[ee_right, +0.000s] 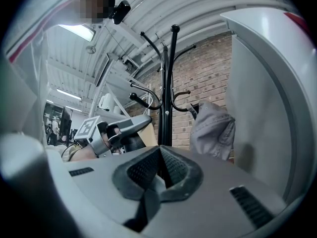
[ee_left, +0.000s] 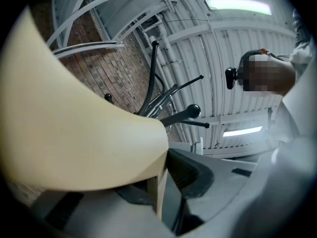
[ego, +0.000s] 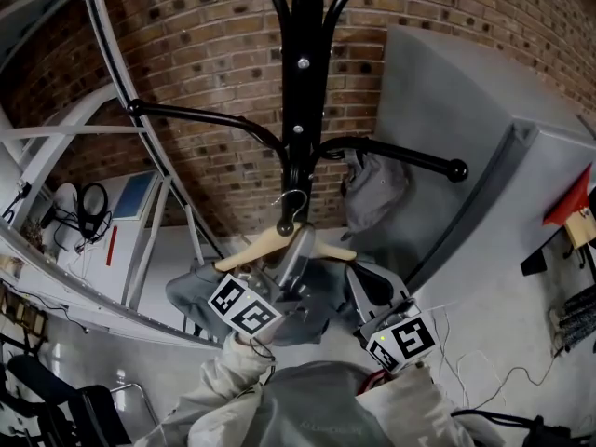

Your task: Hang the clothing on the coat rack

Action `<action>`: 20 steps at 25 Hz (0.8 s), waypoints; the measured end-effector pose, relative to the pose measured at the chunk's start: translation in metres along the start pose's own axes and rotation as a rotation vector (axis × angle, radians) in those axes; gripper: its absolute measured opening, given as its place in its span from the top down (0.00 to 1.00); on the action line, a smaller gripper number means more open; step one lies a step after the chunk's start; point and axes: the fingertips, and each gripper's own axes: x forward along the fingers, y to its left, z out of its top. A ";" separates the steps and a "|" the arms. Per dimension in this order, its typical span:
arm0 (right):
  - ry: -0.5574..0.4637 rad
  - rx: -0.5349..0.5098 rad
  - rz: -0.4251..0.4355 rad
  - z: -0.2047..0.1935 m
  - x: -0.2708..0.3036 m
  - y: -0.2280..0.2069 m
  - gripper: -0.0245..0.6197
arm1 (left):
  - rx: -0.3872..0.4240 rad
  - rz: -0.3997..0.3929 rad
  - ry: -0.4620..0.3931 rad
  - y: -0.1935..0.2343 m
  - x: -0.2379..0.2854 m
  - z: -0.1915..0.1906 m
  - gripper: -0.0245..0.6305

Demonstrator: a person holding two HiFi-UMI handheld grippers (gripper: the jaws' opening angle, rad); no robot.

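The black coat rack (ego: 303,82) stands right in front of me, against a brick wall. My left gripper (ego: 296,250) is shut on a pale wooden hanger (ego: 256,247). The hanger's metal hook (ego: 291,208) is close to the pole, below the rack's arms. A blue-grey garment (ego: 191,291) hangs from the hanger. In the left gripper view the hanger (ee_left: 74,133) fills the left side, clamped at the jaws (ee_left: 161,182). My right gripper (ego: 365,287) sits beside the hanger's right end; its jaws (ee_right: 161,170) are shut with nothing seen between them. A grey garment (ego: 372,194) hangs on the rack's right arm.
A tall grey cabinet (ego: 466,156) stands close on the right of the rack. A curved white metal frame (ego: 112,156) runs along the left. A red object (ego: 573,198) and loose cables (ego: 484,380) lie at the far right.
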 end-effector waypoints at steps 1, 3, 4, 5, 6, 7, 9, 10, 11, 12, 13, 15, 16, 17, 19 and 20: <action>0.002 0.001 0.003 -0.001 0.000 0.000 0.93 | -0.006 0.006 0.001 0.002 -0.001 -0.002 0.83; 0.006 0.006 0.006 -0.003 0.000 -0.002 0.93 | -0.019 0.018 0.004 0.007 -0.002 -0.006 0.83; 0.009 0.008 0.008 -0.004 0.001 -0.002 0.93 | -0.024 0.023 0.006 0.009 -0.002 -0.007 0.83; 0.012 0.011 0.011 -0.005 0.001 -0.003 0.93 | -0.027 0.028 0.007 0.010 -0.003 -0.009 0.83; 0.016 0.013 0.014 -0.006 0.001 -0.003 0.93 | -0.028 0.032 0.006 0.011 -0.003 -0.010 0.83; 0.019 0.015 0.018 -0.007 0.001 -0.003 0.93 | -0.028 0.036 0.006 0.012 -0.003 -0.010 0.83; 0.026 0.019 0.027 -0.009 0.002 -0.003 0.93 | -0.026 0.042 0.003 0.014 -0.003 -0.011 0.83; 0.028 0.021 0.032 -0.010 0.002 -0.003 0.93 | -0.026 0.045 0.002 0.015 -0.003 -0.012 0.83; 0.030 0.023 0.036 -0.011 0.002 -0.003 0.93 | -0.027 0.050 0.002 0.017 -0.003 -0.013 0.83; 0.031 0.025 0.040 -0.011 0.002 -0.003 0.93 | -0.029 0.056 0.003 0.019 -0.003 -0.015 0.83; 0.031 0.026 0.044 -0.012 0.002 -0.002 0.93 | -0.032 0.062 0.005 0.020 -0.003 -0.016 0.83; 0.038 0.029 0.053 -0.014 0.001 -0.003 0.93 | -0.036 0.075 0.005 0.023 -0.005 -0.020 0.83; 0.042 0.032 0.057 -0.015 0.000 -0.003 0.93 | -0.035 0.079 0.004 0.024 -0.005 -0.020 0.83; 0.047 0.034 0.061 -0.016 0.000 -0.004 0.93 | -0.033 0.082 0.003 0.024 -0.004 -0.021 0.83; 0.052 0.040 0.070 -0.018 -0.002 -0.003 0.93 | -0.027 0.085 0.000 0.025 -0.005 -0.021 0.83; 0.053 0.042 0.074 -0.019 -0.003 -0.003 0.93 | -0.023 0.084 -0.003 0.025 -0.005 -0.021 0.83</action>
